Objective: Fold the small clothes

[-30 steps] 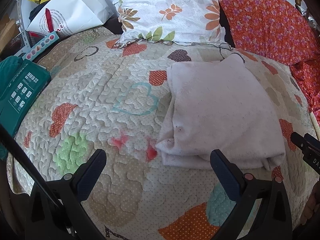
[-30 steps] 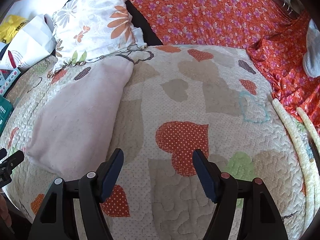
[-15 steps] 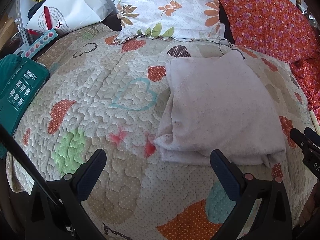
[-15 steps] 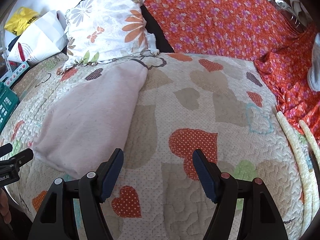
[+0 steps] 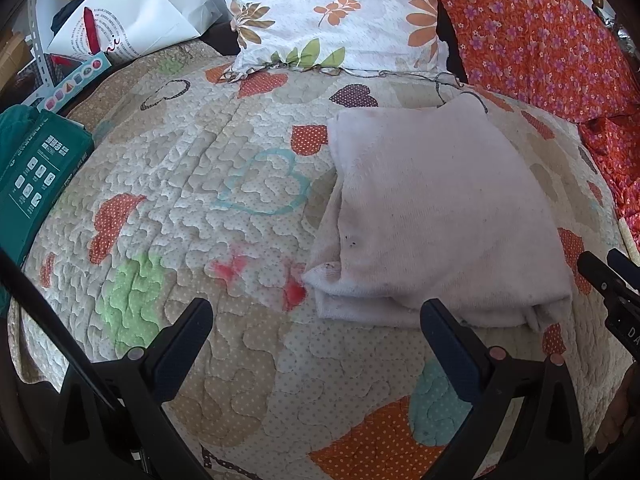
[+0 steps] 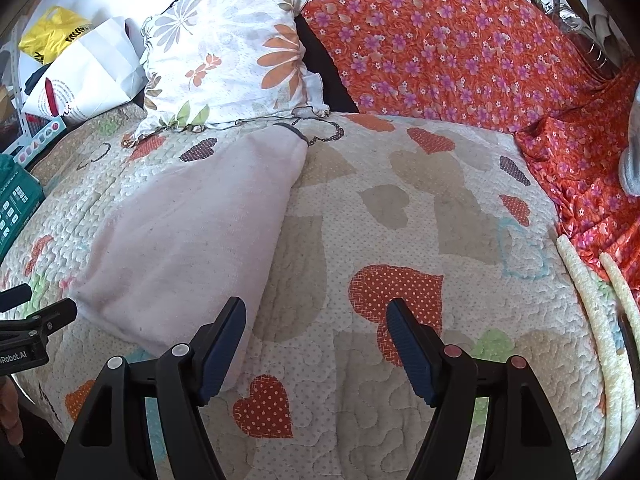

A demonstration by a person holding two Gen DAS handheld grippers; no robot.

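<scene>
A pale pink garment (image 5: pixel 436 216) lies folded in a rough rectangle on the heart-patterned quilt (image 5: pixel 192 184). It also shows in the right wrist view (image 6: pixel 192 240), left of centre. My left gripper (image 5: pixel 316 320) is open and empty, held just short of the garment's near edge. My right gripper (image 6: pixel 316 320) is open and empty over the quilt (image 6: pixel 400 208), its left finger beside the garment's near right corner. The right gripper's tips show at the right edge of the left wrist view (image 5: pixel 608 280), and the left gripper's tips show at the left edge of the right wrist view (image 6: pixel 36 316).
A floral pillow (image 5: pixel 340 12) and an orange flowered cloth (image 6: pixel 460 48) lie at the back. A white paper bag (image 5: pixel 132 20) and a green box (image 5: pixel 32 172) are at the left. Cream piping (image 6: pixel 592 304) marks the quilt's right edge.
Both grippers have drawn back and lifted slightly, so more of the pillow and orange cloth shows. The garment has not moved. Both grippers stay open.
</scene>
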